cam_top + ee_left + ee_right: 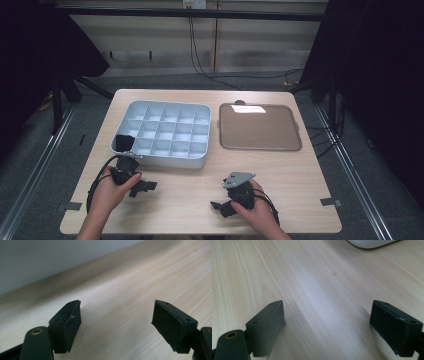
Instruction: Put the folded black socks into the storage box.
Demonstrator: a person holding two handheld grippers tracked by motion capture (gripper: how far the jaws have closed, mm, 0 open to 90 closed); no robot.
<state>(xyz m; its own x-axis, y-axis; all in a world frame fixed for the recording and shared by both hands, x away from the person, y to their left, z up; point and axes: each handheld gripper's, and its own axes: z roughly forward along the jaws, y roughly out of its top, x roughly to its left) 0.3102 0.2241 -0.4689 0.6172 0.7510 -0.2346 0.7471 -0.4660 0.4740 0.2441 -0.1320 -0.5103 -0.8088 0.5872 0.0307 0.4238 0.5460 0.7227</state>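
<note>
The white compartment box point(162, 134) lay on the wooden table point(190, 200), left of centre and toward the far edge, its grid of cells seeming bare save for a dark thing point(124, 142) in the near-left corner cell, too dim to name; just beside it on the right, apart by a narrow gap, lay a flat brown tray point(259, 127), nothing on it but a glare of light. The left gripper point(141, 187) rested low over the table just in front of the box's near-left corner, held in the person's left hand point(111, 192); in the left gripper view its jaws stood wide with bare wood between them and the box's pale wall point(50, 257) beyond; they gripped nothing. The right gripper point(220, 206) sat near the front edge in the right hand point(257, 210), well apart from both containers; its jaws too stood wide over bare wood, touching nothing. By my judgement no grasp had begun and the work was at a pause or its very start; the next move would call for lifting the left gripper up over the box's wall toward that corner cell, jaws kept wide until squarely round the dark thing.
</note>
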